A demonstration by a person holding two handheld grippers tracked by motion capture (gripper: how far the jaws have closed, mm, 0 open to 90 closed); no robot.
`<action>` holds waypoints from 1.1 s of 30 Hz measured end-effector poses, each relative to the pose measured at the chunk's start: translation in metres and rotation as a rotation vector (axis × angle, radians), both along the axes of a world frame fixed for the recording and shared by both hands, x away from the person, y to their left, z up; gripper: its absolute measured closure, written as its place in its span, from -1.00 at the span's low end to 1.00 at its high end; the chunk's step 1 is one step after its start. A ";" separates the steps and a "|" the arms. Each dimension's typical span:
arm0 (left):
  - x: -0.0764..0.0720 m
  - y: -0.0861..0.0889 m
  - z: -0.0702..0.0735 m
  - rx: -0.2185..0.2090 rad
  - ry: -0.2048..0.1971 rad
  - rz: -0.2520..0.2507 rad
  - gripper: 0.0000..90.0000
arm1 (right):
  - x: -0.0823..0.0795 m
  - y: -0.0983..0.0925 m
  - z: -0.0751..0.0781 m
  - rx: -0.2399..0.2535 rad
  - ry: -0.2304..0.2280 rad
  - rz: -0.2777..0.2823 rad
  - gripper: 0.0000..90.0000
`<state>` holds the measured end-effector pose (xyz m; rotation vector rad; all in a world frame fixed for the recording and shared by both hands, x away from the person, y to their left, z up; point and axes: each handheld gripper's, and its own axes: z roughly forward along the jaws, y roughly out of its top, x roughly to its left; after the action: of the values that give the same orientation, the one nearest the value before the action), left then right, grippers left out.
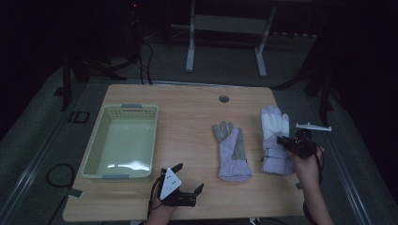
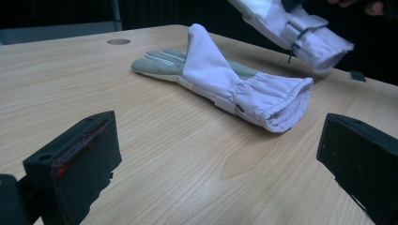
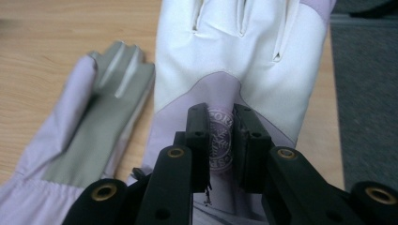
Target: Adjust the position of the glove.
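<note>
Right glove (image 1: 275, 138), white-and-lilac, sits at the table's right side, back up, fingers pointing away from the person. The right gripper (image 3: 220, 140) pinches a fold of fabric at the round logo patch on the glove's back, jaws pressed together on it. In the left gripper view the cuff end (image 2: 305, 35) looks raised off the wood, so the lift seems under way.

To do this step well, judging from here: keep the pinch tight, since it holds only a fabric fold; lift until the dangling cuff and fingers clear the table and the other glove, then carry left toward the basket.

Second glove (image 1: 231, 151) lies palm up, grey palm showing, just left of the held one, apart from it, flat on the table (image 1: 187, 117).

Left gripper (image 1: 187, 180) rests at the near edge, jaws spread wide, nothing between them.

Container: pale green basket (image 1: 152, 140) at the table's left, well apart from both gloves. Nothing lies inside it.
</note>
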<state>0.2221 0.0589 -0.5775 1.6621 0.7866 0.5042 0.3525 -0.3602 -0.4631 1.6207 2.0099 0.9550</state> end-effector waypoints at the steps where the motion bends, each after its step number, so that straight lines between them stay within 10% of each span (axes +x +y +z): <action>1: 0.000 0.000 0.000 0.000 0.000 0.000 -1.00 | -0.002 0.000 -0.002 -0.001 0.002 -0.007 0.72; 18: 0.000 0.001 0.000 -0.006 0.004 -0.006 -1.00 | 0.006 0.002 -0.052 -0.005 0.103 -0.023 0.51; 25: 0.001 0.001 0.000 -0.004 0.005 -0.007 -1.00 | 0.003 -0.007 -0.033 -0.004 0.006 0.101 -0.05; 33: 0.001 0.000 0.000 -0.005 0.006 -0.006 -1.00 | 0.002 -0.011 -0.040 -0.048 0.039 0.200 0.13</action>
<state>0.2230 0.0592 -0.5775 1.6614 0.7867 0.4925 0.3549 -0.3716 -0.5031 1.4441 2.2364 0.9423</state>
